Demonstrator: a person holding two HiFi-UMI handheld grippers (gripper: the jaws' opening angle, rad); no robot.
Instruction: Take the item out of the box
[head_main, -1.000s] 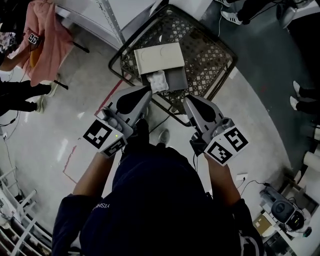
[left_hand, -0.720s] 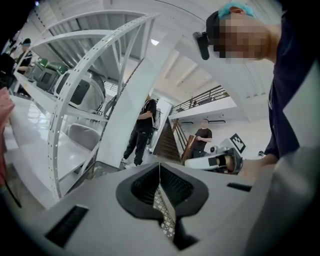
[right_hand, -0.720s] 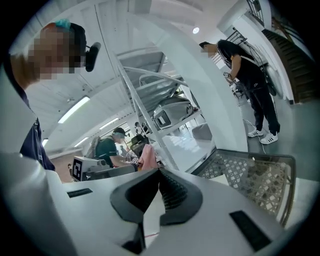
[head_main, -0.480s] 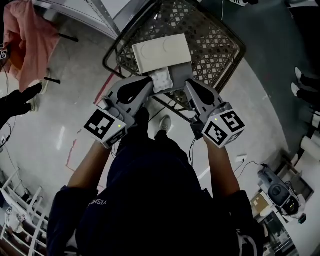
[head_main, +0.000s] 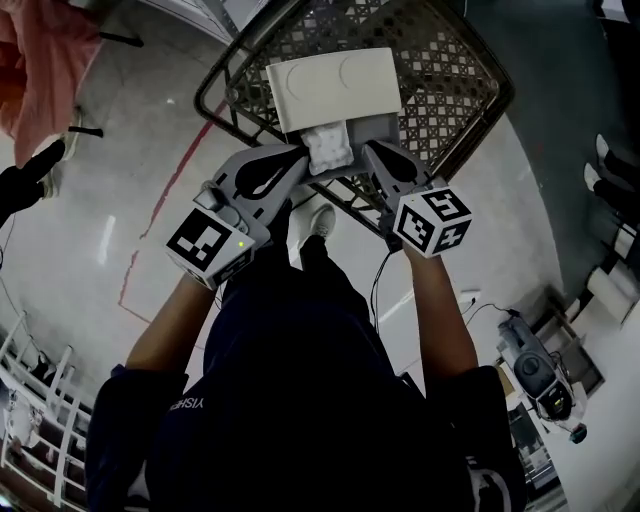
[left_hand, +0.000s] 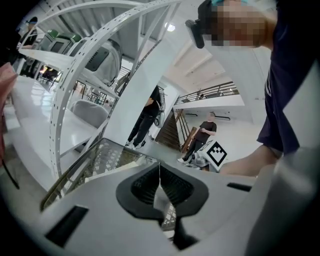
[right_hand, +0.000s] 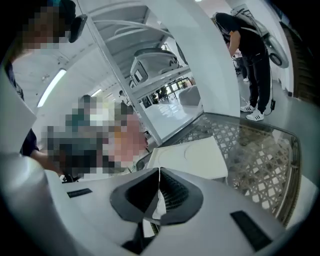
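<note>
Lid (head_main: 333, 88) adjoins grey box (head_main: 372, 128) on mesh table (head_main: 455, 90); white item (head_main: 327, 150) alongside.

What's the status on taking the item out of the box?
Both shut and empty: left gripper, right gripper, at the mesh table's near edge. Between their tips lies the white crumpled item, by the white box, ungripped. Nothing blocking it.
</note>
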